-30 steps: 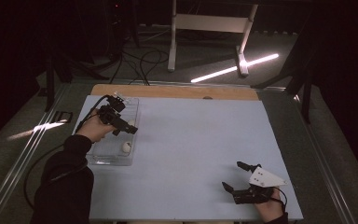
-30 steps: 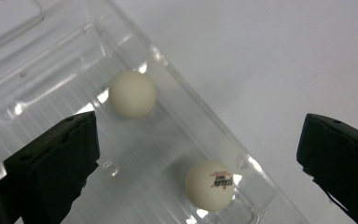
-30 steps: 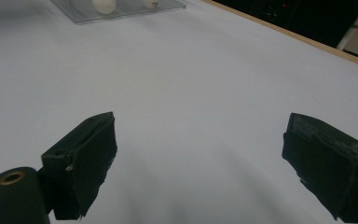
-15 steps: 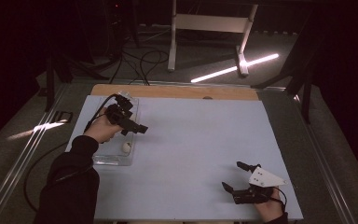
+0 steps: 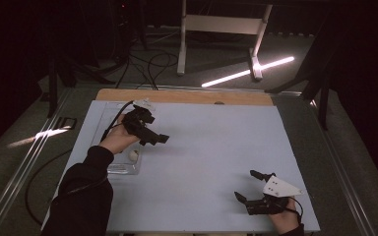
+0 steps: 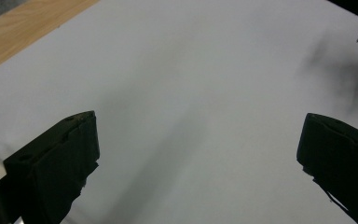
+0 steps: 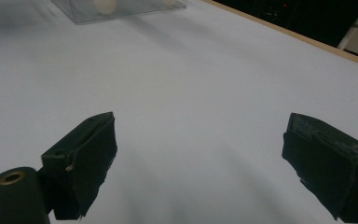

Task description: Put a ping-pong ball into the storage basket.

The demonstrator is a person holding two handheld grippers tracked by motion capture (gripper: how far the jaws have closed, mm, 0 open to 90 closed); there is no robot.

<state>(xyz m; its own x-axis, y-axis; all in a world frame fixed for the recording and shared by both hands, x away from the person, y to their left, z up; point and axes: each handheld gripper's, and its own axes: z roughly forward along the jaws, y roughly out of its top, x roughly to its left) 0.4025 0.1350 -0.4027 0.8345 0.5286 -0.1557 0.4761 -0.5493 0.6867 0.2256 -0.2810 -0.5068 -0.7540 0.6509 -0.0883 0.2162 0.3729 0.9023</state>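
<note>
1. Right gripper point(image 5: 252, 188) parked at the near right corner of the pale blue mat point(image 5: 211, 147), low over the surface. Jaws spread wide in the right gripper view, nothing between them, bare mat ahead.
2. Clear plastic tray point(image 5: 123, 168) at the left edge of the mat, shallow and transparent. Small off-white ball point(image 5: 134, 155) inside it near the front; the same ball point(image 7: 104, 4) seen far off in the right gripper view, with a second pale item beside it, too cropped to identify.
3. Left gripper point(image 5: 150, 132) held above the tray's right edge, pointing right across the mat, away from the ball. Jaws wide apart in the left gripper view point(image 6: 196, 154), empty, facing blank mat.
4. Wooden table edge point(image 5: 187, 96) beyond the mat; white stand legs and cables on the floor farther back, clear of the work.
5. Judgement on the step in hand: likely a reach toward the ball in the tray. Advised: turn the left gripper back down over the tray, keep the jaws wide, straddle the ball evenly, avoid the tray wall, close gently since a round ball may roll or squirt out.
6. Right gripper best left resting where it sits, well apart from the tray.
</note>
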